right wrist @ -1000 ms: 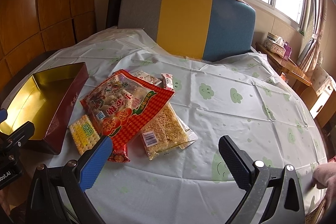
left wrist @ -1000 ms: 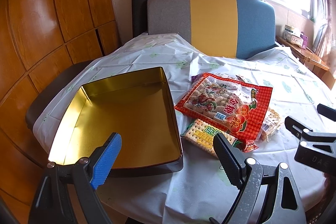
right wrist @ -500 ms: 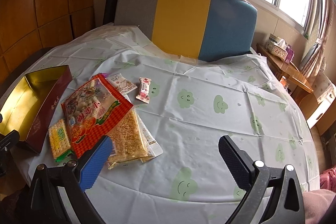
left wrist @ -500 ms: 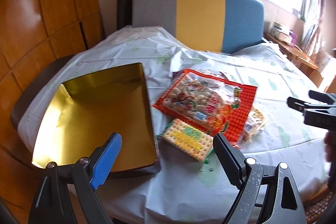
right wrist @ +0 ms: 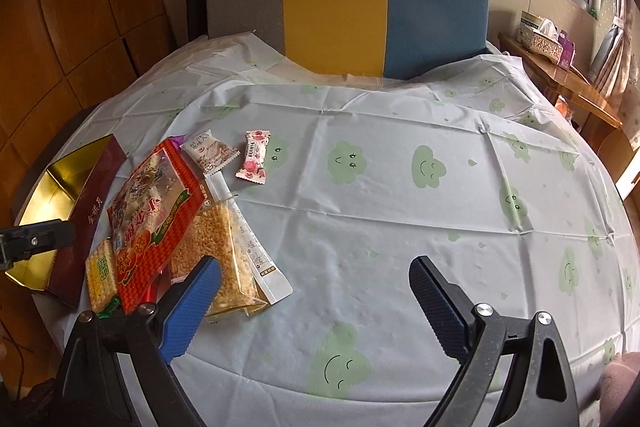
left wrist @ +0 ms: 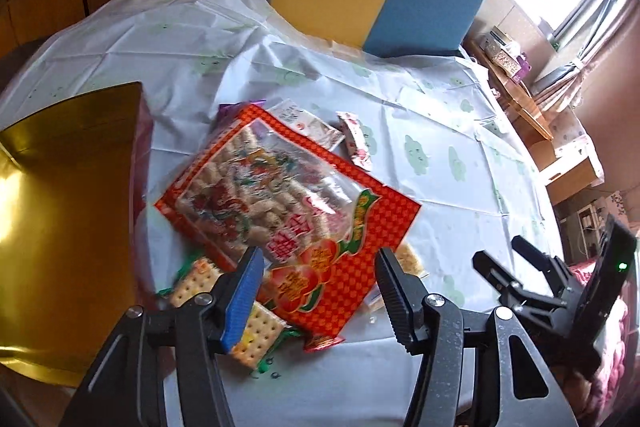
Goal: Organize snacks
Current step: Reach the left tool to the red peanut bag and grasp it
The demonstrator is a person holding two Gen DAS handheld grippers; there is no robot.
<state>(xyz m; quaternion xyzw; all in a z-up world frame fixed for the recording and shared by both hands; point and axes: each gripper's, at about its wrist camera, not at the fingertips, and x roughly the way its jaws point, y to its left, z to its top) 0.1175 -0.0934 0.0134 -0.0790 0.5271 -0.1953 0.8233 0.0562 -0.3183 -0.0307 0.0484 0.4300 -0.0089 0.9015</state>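
A large red snack bag (left wrist: 288,211) lies on top of a snack pile on the table; it also shows in the right wrist view (right wrist: 154,219). Under it lie a cracker pack (left wrist: 256,331), a yellow rice-crisp pack (right wrist: 216,251), a white sachet (right wrist: 208,151) and a pink candy (right wrist: 254,155). A gold-lined box (left wrist: 64,211) stands open to the left. My left gripper (left wrist: 320,291) is open, its fingers just above the red bag's near edge. My right gripper (right wrist: 316,303) is open and empty over bare tablecloth, right of the pile.
A round table carries a white tablecloth (right wrist: 400,187) with green smiling clouds. A grey, yellow and blue chair back (right wrist: 348,7) stands behind it. A wooden side shelf (right wrist: 560,75) with boxes is at the right. Wood panels line the left wall.
My left gripper has moved right and forward from the gold box to the red snack bag. My right gripper has drifted right, so the pile sits further left in its view.
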